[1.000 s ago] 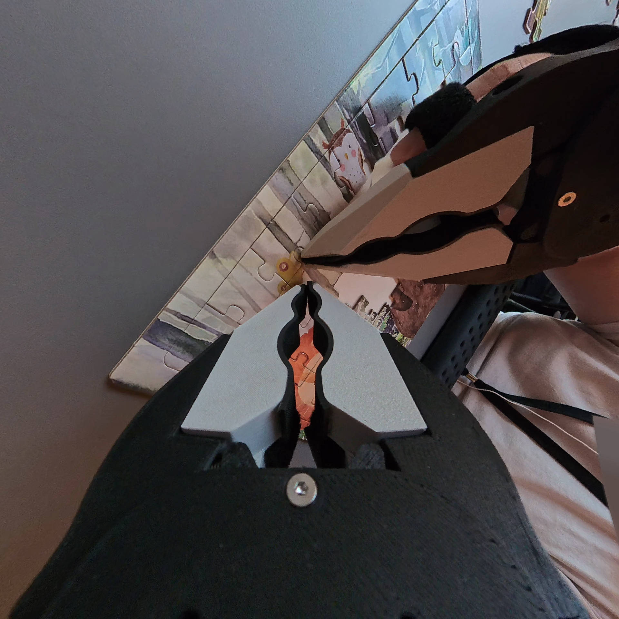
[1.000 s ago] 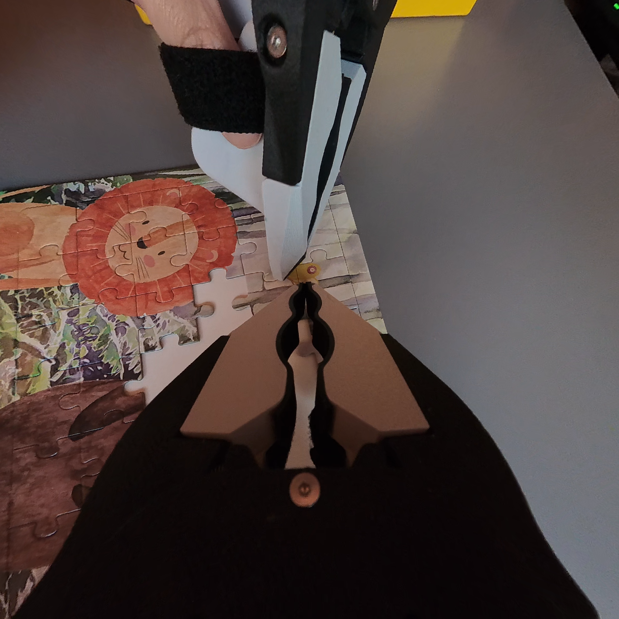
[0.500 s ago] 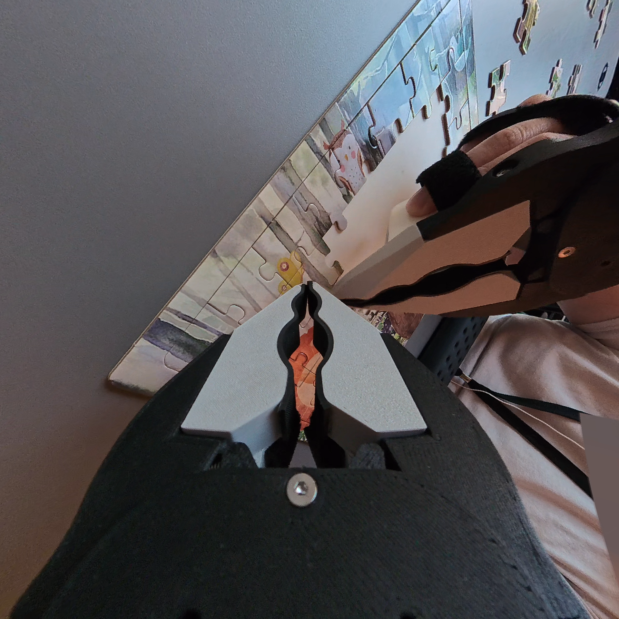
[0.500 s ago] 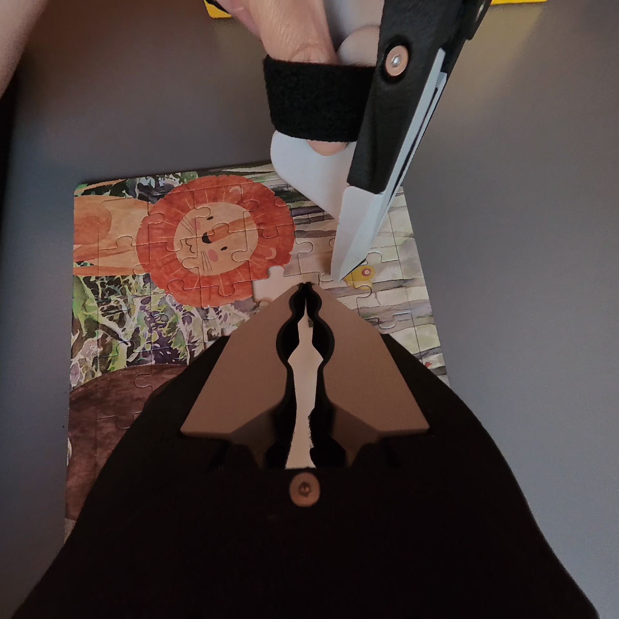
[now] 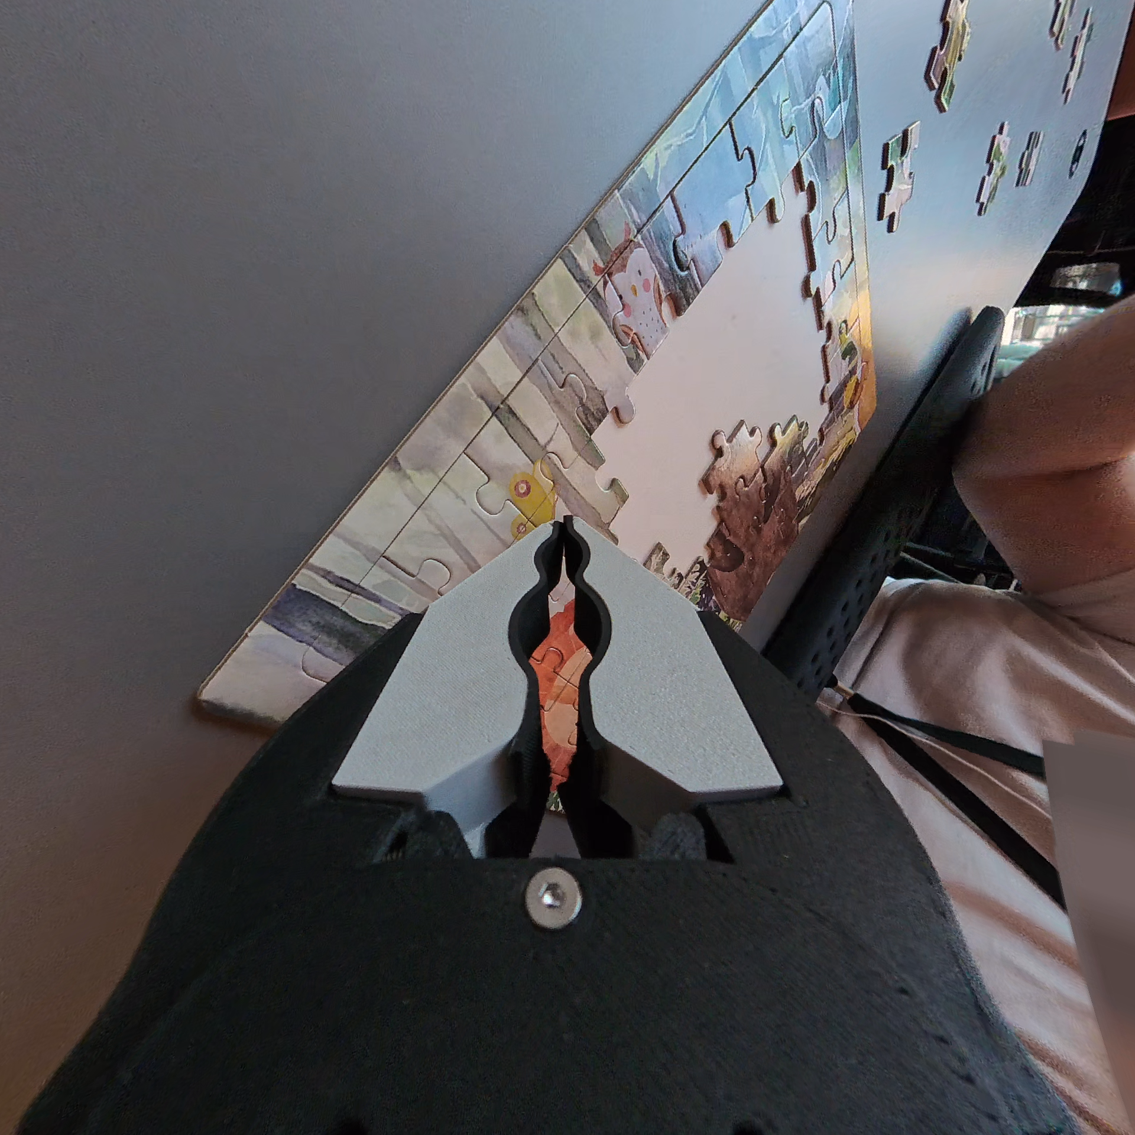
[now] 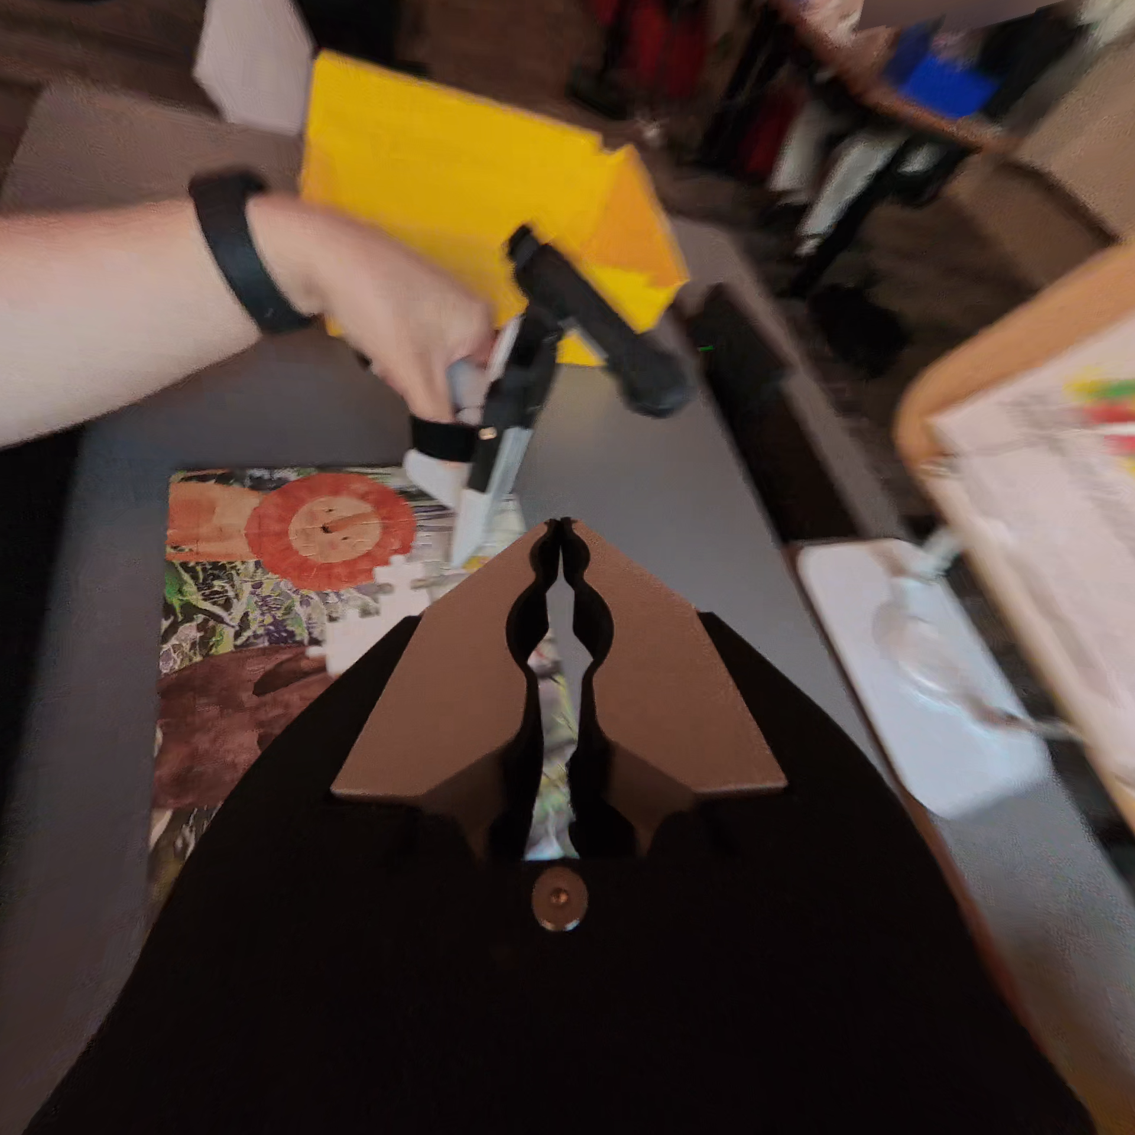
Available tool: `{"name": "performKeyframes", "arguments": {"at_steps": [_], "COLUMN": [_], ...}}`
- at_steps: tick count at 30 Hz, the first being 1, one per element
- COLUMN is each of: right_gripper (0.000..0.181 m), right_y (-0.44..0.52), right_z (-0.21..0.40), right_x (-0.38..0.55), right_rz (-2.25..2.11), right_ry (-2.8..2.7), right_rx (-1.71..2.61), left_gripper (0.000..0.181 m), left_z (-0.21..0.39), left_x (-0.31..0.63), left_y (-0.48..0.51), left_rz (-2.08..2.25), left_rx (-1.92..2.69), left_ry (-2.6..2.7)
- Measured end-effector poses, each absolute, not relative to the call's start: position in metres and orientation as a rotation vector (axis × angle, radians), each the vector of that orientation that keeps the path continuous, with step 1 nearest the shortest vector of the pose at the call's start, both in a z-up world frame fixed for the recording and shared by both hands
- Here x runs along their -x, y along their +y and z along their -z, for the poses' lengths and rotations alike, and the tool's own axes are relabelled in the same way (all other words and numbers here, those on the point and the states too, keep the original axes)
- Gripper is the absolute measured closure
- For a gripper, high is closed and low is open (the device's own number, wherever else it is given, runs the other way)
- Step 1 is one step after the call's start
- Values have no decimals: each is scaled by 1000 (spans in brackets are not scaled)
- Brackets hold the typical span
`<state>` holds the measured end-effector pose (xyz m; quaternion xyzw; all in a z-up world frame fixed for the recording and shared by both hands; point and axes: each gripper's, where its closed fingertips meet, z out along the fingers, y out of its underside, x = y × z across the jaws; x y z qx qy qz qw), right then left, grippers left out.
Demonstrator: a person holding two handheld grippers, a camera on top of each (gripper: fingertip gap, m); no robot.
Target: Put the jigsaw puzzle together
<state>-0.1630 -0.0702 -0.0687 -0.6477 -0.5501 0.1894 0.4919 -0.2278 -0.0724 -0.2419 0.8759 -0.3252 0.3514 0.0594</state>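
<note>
Our left gripper (image 5: 564, 521) is clenched on nothing, tips over the puzzle (image 5: 528, 454) on the grey table (image 5: 245, 245). Our right gripper (image 6: 562, 523), also clenched empty, hangs above the puzzle.

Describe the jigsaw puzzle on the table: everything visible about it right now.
The jigsaw puzzle is a flat rectangular board lying on the grey table, partly assembled from thin cardboard-like pieces. Finished areas show an orange-maned lion, green foliage, a brown animal, pale striped ground with a small yellow figure, an owl and blue sky. A large white bare patch is unfilled in the middle. Loose pieces lie beyond its far edge. The shut left gripper points down over its striped edge; contact is unclear.
</note>
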Motion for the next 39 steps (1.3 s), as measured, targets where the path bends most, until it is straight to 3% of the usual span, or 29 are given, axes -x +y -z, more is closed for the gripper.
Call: {"name": "performKeyframes", "arguments": {"at_steps": [2, 4, 5, 8, 14, 17, 24, 32, 37, 39], "right_gripper": [181, 170, 161, 161, 152, 143, 140, 110, 116, 128], "right_y": [-68, -69, -71, -90, -139, -153, -144, -133, -127, -127], "right_z": [24, 23, 33, 77, 153, 168, 172, 240, 248, 248], "right_x": [88, 4, -36, -123, -209, -216, -220, -198, -193, -192], "right_rz": [-342, -151, -58, 23, -114, -230, -243, -122, -122, -127], "right_ry": [-1185, -1041, -978, -844, -521, -444, -450, -810, -849, -842], "right_rx": [1677, 1841, 1930, 2201, 2620, 2692, 2648, 2712, 2690, 2697], "left_gripper": [181, 181, 181, 181, 181, 181, 181, 181, 181, 181], "left_z": [242, 242, 242, 242, 242, 241, 202, 140, 127, 127], "left_x": [228, 228, 228, 228, 228, 226, 214, 213, 216, 216], "left_y": [-72, -72, -72, -72, -73, -72, -64, -68, -70, -70], "left_rz": [-1059, -1049, -1047, -1044, -1051, -1071, -1278, -1423, -1456, -1462], "left_rx": [-2652, -2653, -2654, -2656, -2658, -2653, -2700, -2798, -2800, -2799], "left_ry": [-990, -1005, -1009, -1009, -1007, -1048, -1146, -1350, -1378, -1370]}}
